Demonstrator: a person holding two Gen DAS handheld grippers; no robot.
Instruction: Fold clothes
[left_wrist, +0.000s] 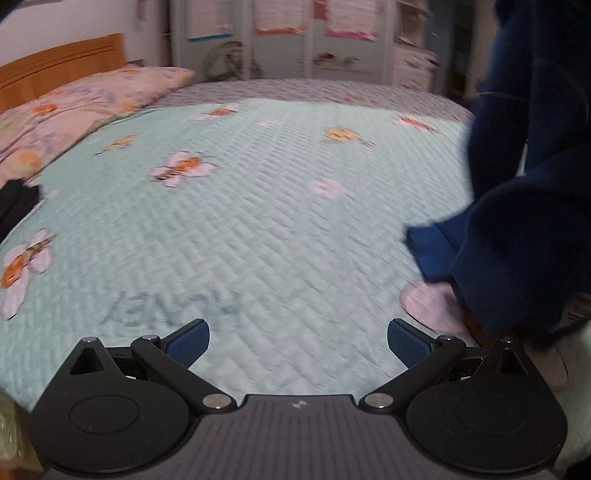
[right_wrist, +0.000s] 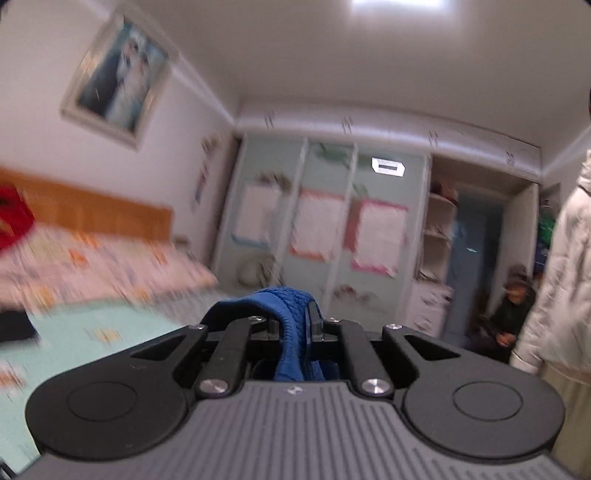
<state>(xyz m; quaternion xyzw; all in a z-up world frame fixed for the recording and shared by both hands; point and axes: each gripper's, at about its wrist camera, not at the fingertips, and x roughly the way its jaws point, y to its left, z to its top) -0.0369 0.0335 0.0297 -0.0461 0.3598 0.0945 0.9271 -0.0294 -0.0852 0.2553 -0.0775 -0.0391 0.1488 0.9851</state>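
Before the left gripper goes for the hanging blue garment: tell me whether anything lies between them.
Nothing visible does. The left gripper is open over bare bedspread, and the blue garment hangs to its right, held up by the right gripper. The pillow lies off to the other side.

Blue knit garment (right_wrist: 291, 325), hanging bunched

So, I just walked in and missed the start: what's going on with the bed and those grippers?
A person with a two-finger gripper in each hand is folding clothes at a bed. The right gripper is shut on a dark blue knitted garment and holds it up in the air; in the left wrist view the garment hangs at the right, above the pale green quilted bedspread. The left gripper is open and empty over the bedspread. No fold is made yet.
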